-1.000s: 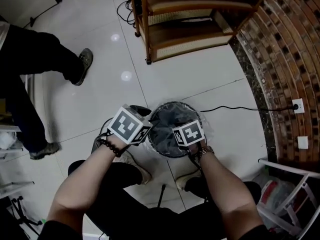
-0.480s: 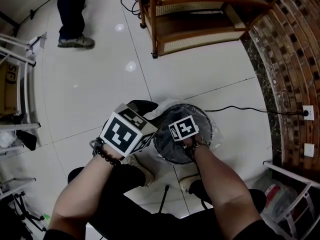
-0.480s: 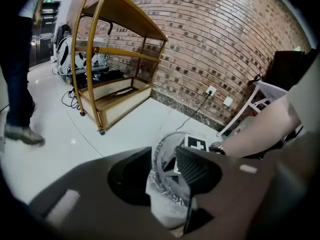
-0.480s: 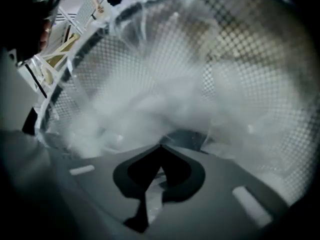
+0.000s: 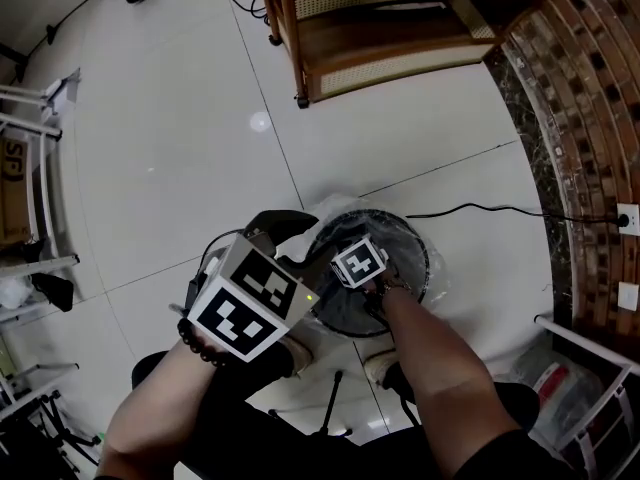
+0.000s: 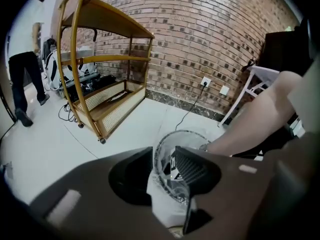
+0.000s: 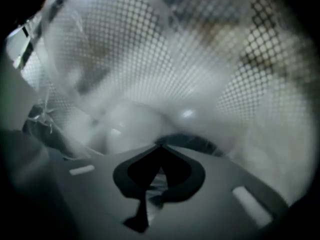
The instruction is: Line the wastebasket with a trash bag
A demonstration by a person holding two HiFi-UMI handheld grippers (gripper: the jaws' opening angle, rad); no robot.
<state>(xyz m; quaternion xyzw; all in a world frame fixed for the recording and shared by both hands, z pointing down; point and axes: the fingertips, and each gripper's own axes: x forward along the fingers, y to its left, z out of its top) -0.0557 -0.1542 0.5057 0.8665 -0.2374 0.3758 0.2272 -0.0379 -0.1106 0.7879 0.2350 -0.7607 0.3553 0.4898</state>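
Note:
The round black mesh wastebasket (image 5: 421, 253) stands on the white tile floor, with a clear trash bag (image 5: 330, 209) draped over its rim. My left gripper (image 5: 303, 268) is at the basket's left rim. In the left gripper view its jaws are closing on the bunched white film of the bag (image 6: 167, 204), with the basket rim (image 6: 186, 133) just beyond. My right gripper (image 5: 356, 266) points steeply down inside the basket. Its jaws are shut (image 7: 159, 146) against bag film (image 7: 130, 119) and the mesh wall (image 7: 150, 59). Whether film is pinched there I cannot tell.
A wooden rattan shelf unit (image 5: 380, 38) stands beyond the basket. A curved brick wall (image 5: 590, 98) runs along the right. A black cable (image 5: 480, 211) crosses the floor to a wall outlet (image 5: 630, 218). White racks stand at left (image 5: 40, 168) and lower right (image 5: 590, 368). A person (image 6: 20, 79) stands far off.
My right gripper has sunk deeper into the basket. The left gripper has risen a little and rolled at the rim. The bystander's legs have left the head view.

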